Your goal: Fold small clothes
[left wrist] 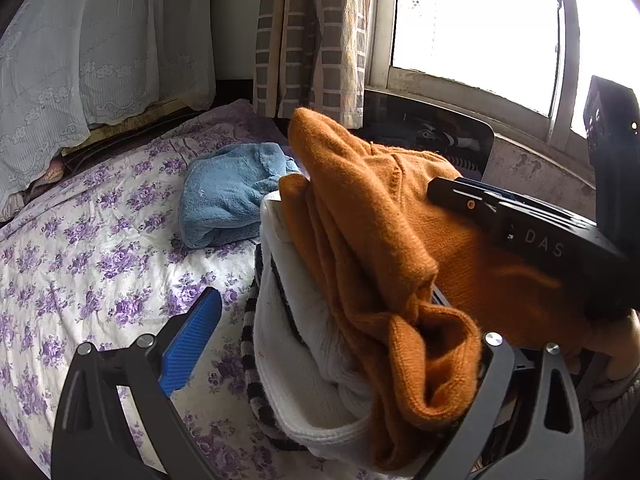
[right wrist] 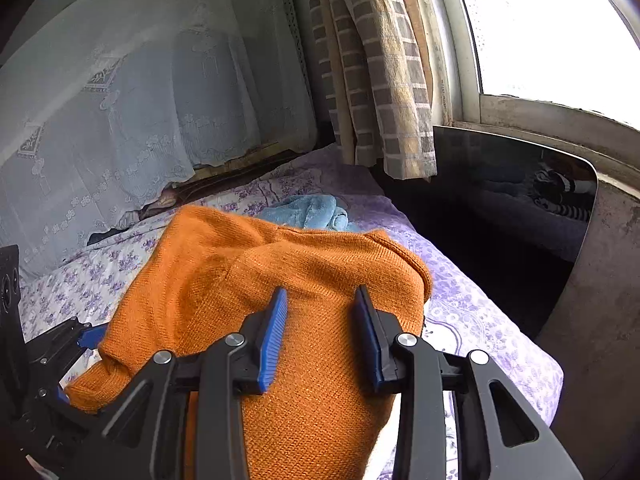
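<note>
Left gripper [left wrist: 320, 344]: jaws spread wide; blue ribbed left pad [left wrist: 191, 336] clear of the fabric, right finger hidden behind orange cloth.
Orange knit sweater [left wrist: 380, 220]: bunched, draped over the pile between the jaws.
White knit garment [left wrist: 320, 344]: under the sweater, dark stripes along its edge.
Right gripper [left wrist: 532, 228]: black body lying on the sweater at right; fingertips not visible.
Hand [left wrist: 616, 344]: lower right edge, below the right gripper.
Blue fleece cloth [left wrist: 228, 192]: crumpled, apart from the pile, farther back.
Bedsheet [left wrist: 80, 248]: white with purple flowers, wrinkled.
Checked curtain [left wrist: 312, 36]: hanging beside the window [left wrist: 476, 20].
</note>
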The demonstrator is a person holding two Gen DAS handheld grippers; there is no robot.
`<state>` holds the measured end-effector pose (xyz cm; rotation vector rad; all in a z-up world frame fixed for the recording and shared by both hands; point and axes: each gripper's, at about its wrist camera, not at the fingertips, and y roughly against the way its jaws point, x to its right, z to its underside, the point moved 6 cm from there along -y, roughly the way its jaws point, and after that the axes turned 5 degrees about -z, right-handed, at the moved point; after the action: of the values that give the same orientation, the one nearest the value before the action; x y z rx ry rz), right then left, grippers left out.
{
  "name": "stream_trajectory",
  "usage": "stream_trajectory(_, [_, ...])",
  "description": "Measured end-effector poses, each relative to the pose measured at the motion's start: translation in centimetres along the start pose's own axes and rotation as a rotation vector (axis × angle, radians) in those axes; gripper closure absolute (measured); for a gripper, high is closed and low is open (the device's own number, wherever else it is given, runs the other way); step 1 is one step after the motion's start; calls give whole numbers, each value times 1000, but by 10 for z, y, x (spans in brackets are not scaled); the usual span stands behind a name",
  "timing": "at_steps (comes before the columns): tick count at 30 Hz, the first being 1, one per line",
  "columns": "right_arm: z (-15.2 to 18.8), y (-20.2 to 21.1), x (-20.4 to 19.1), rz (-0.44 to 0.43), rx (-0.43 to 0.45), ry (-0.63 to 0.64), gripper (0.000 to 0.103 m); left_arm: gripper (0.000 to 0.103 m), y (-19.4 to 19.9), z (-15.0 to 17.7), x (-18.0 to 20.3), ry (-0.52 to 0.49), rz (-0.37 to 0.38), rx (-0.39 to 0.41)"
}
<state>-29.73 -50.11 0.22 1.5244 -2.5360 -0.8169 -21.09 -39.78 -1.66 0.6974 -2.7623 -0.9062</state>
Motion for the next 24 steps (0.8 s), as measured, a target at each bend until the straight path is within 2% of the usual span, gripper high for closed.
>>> stream_trajectory(4, [-5,19,-8,32,2,23,49,8,8,-3,-2,-11,-8,-3])
stream_trajectory(6, [-6,35,-12,32,16,26,45,9,17,-7,-5,-5,-9,8])
stream_trajectory(10, [0,65,-20,32,6,27,29,8,36,-14,-9,8,11,7])
stream_trajectory(12, [3,80,-23,31,4,21,22,6,46,-16,-10,-4,-5,14])
stream_trajectory(14, [4,95,-23,40,7,2,10,5,56,-17,-8,-24,-30,24])
stream_trajectory(19, [9,131,-21,40,-19,-85,4,5,78,-13,2,-67,-67,9])
stream_trajectory(24, [16,159,-28,132,-65,-103,4,5,105,-8,9,-95,-117,23])
